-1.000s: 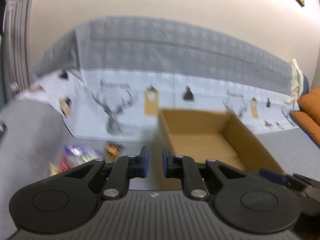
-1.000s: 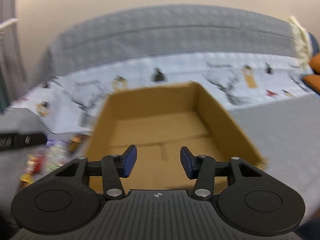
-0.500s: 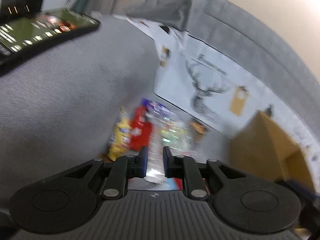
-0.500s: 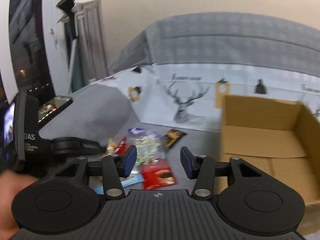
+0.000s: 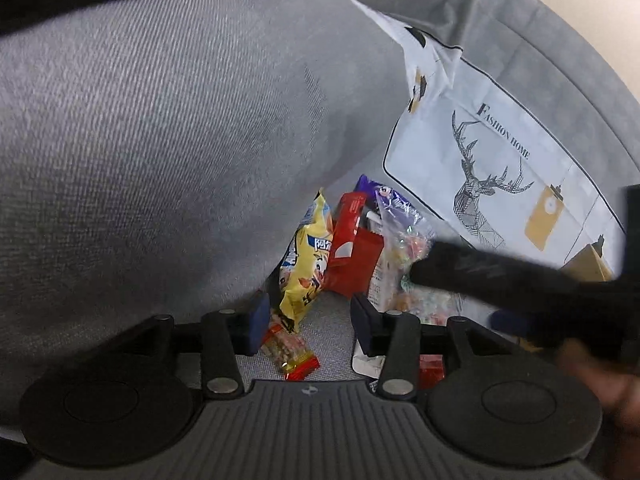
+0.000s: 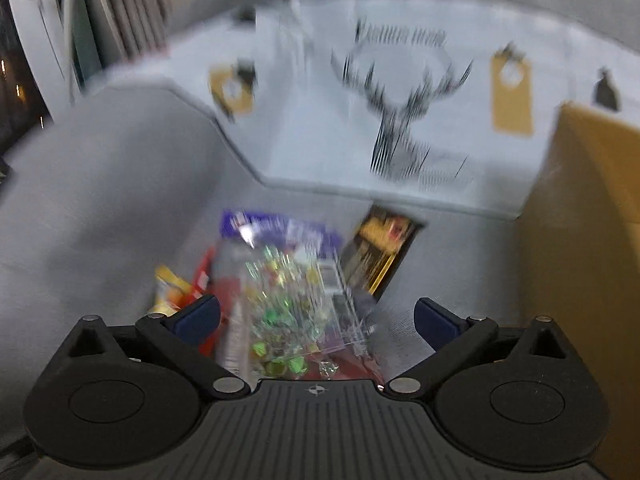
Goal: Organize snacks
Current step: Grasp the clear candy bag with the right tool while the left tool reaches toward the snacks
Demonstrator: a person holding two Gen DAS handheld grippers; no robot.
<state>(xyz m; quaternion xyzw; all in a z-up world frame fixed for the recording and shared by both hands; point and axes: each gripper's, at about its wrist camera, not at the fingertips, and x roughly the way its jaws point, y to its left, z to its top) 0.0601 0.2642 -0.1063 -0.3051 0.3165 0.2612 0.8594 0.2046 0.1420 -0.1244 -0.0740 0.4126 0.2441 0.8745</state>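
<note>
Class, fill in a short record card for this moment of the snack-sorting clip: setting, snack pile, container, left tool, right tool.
setting: grey fabric sofa with a white deer-print cover
snack pile: yellow packet, red packet, clear bag of sweets, dark packet, loose on the seat
container: cardboard box, right of the pile
left tool: open, jaws just widened, above the yellow packet, nothing gripped
right tool: wide open, jaws just widened, above the clear bag, not gripping
</note>
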